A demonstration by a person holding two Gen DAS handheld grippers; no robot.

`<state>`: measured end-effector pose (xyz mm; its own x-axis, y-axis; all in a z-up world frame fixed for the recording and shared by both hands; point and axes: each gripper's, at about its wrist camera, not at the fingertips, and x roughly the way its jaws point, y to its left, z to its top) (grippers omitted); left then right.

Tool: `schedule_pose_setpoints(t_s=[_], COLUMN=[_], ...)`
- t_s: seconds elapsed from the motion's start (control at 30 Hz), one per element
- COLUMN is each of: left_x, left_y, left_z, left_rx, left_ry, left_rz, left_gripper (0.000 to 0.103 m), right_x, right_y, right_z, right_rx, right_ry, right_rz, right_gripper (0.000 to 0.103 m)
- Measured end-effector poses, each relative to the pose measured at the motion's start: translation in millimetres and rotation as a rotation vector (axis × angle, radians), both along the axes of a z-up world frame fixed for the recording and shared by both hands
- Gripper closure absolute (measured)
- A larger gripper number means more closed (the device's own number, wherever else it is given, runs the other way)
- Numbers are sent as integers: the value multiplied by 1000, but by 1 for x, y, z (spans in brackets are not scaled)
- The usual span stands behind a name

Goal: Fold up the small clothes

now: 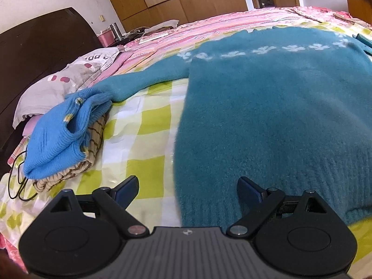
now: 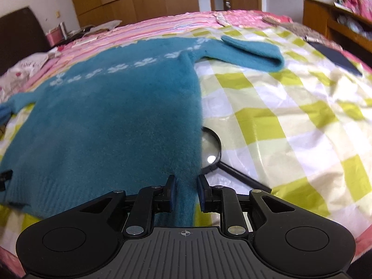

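A teal fuzzy sweater (image 1: 267, 107) with a band of white flowers lies spread flat on the green-checked sheet (image 1: 144, 144). It also shows in the right wrist view (image 2: 111, 116), its right sleeve (image 2: 253, 51) stretched out and folded back. My left gripper (image 1: 187, 188) is open over the sweater's lower left hem corner, holding nothing. My right gripper (image 2: 186, 190) has its jaws narrowly apart with the sweater's lower right hem corner between them.
A folded bright blue knit (image 1: 62, 134) sits on a folded beige checked garment (image 1: 69, 174) at the left, touching the left sleeve cuff. A magnifying glass (image 2: 214, 155) lies partly under the sweater's right edge. A pillow (image 1: 65, 81), dark headboard (image 1: 39, 46) and pink striped bedding (image 1: 186, 37) lie beyond.
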<state>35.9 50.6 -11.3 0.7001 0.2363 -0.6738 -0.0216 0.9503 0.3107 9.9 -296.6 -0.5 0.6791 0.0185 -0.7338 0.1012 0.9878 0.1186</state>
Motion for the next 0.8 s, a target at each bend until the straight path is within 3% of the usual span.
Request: schedule_pose_setpoints(t_s=[0.47, 0.8], left_x=[-5, 8], left_y=[-41, -64], left_z=[53, 70], left_rx=[5, -34], left_ry=[-101, -112], left_rz=[-91, -167], left_gripper=[6, 6], right_x=[-18, -7], right_y=[13, 24], right_z=[40, 50], right_rx=[-13, 9], right_ry=[-170, -175], right_rz=[45, 82], right_gripper=[82, 82])
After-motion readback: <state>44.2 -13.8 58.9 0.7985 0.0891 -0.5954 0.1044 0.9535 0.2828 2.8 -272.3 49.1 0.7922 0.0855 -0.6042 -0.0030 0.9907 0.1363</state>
